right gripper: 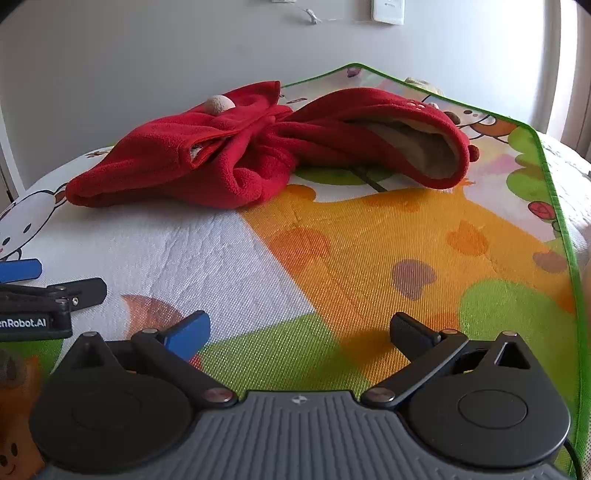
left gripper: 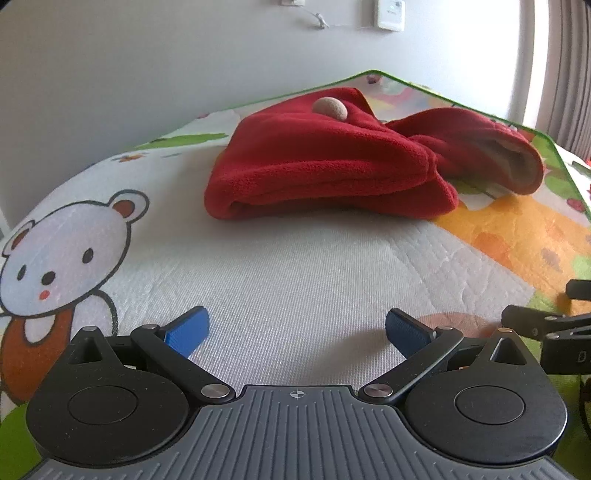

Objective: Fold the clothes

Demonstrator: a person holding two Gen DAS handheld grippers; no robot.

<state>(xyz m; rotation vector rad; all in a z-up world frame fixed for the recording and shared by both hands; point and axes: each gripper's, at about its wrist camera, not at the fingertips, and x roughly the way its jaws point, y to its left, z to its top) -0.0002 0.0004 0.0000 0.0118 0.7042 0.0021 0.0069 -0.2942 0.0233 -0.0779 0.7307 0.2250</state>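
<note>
A red fleece garment lies bunched at the far side of the cartoon mat. A beige pompom sits on top of it, and its tan-lined hood gapes to the right. My left gripper stands open low over the white part of the mat, well short of the garment, nothing between its blue pads. My right gripper stands open over the green and orange print, also short of the garment. The left gripper's body shows at the right view's left edge.
A grey wall with a white switch plate rises behind the mat. The mat's green-trimmed edge runs along the far and right sides, with a curtain beyond. A bear print lies to the left.
</note>
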